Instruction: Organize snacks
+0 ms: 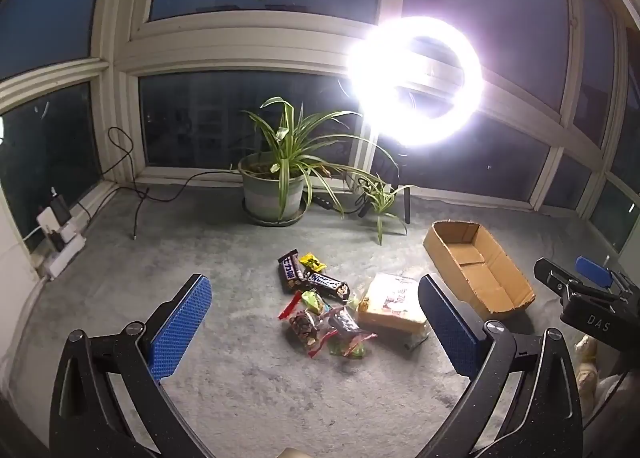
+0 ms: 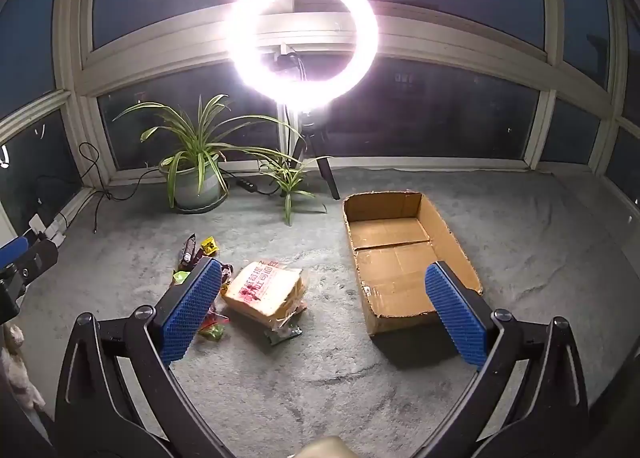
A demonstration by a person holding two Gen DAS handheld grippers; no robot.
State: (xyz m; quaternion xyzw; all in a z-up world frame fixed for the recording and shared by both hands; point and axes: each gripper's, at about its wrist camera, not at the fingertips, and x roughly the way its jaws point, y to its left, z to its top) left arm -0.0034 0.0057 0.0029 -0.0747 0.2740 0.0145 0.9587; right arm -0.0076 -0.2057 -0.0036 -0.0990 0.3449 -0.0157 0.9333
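Observation:
A pile of snacks lies on the grey carpet: two dark Snickers bars (image 1: 316,280), a small yellow packet (image 1: 313,261), several clear candy bags (image 1: 320,324) and a bagged loaf of bread (image 1: 394,304) (image 2: 266,288). An open empty cardboard box (image 1: 478,266) (image 2: 404,258) stands to their right. My left gripper (image 1: 316,328) is open and empty, held above the pile. My right gripper (image 2: 326,308) is open and empty, held between the bread and the box. It also shows in the left wrist view (image 1: 588,286).
A potted spider plant (image 1: 276,182) (image 2: 198,174) and a bright ring light (image 1: 416,82) (image 2: 302,40) on a tripod stand by the windows. A power strip (image 1: 60,242) and cables lie at the far left.

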